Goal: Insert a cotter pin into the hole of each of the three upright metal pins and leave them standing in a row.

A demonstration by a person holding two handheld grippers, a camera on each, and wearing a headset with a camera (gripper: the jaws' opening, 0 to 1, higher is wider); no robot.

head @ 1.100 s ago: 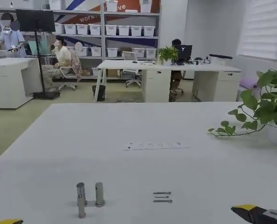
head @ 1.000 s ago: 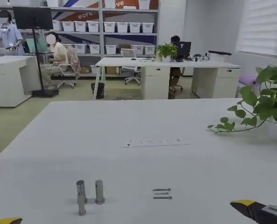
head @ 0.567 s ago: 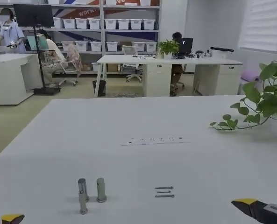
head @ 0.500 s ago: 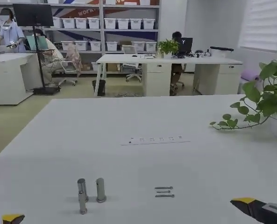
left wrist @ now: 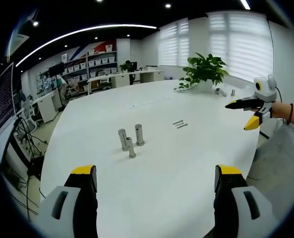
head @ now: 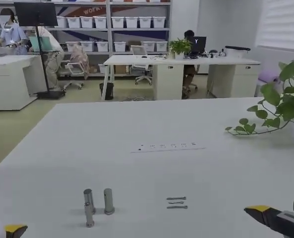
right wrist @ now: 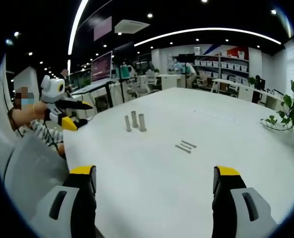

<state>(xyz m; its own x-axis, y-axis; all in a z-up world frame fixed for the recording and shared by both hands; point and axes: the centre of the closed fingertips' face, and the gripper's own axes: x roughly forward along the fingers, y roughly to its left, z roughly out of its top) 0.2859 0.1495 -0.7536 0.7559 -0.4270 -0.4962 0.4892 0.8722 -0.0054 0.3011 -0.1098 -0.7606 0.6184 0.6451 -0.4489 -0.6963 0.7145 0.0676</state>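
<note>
Metal pins (head: 108, 201), three of them, stood upright in a tight cluster on the white table (head: 151, 124), near its front edge and left of centre in the head view. Two stood side by side and the third just in front of the left one, making a small triangle rather than a row. Three cotter pins (head: 177, 203) lay flat on the table to the right of that cluster, parallel, close together and clearly apart from the metal pins.

In the left gripper view the metal pins (left wrist: 139, 135) stood ahead and a little left, with the cotter pins (left wrist: 178, 124) beyond them to the right. In the right gripper view the metal pins (right wrist: 142, 122) stood ahead on the left and the cotter pins (right wrist: 185, 146) lay nearer, toward the middle.

The left gripper (left wrist: 155, 171) hung over the near part of the table, its yellow-tipped fingers (left wrist: 82, 198) spread wide with nothing between them. The right gripper (right wrist: 154, 171) was held likewise, fingers (right wrist: 228, 198) wide apart and empty, well short of the cotter pins. In the head view the two sat at the bottom corners, well apart from each other and from the pins.

Farther back on the table lay a white socket strip (head: 167, 147), and a leafy plant (head: 285, 99) trailed in at the right edge. Beyond the table were white desks (head: 181, 62) and shelves (head: 112, 22) of white bins
</note>
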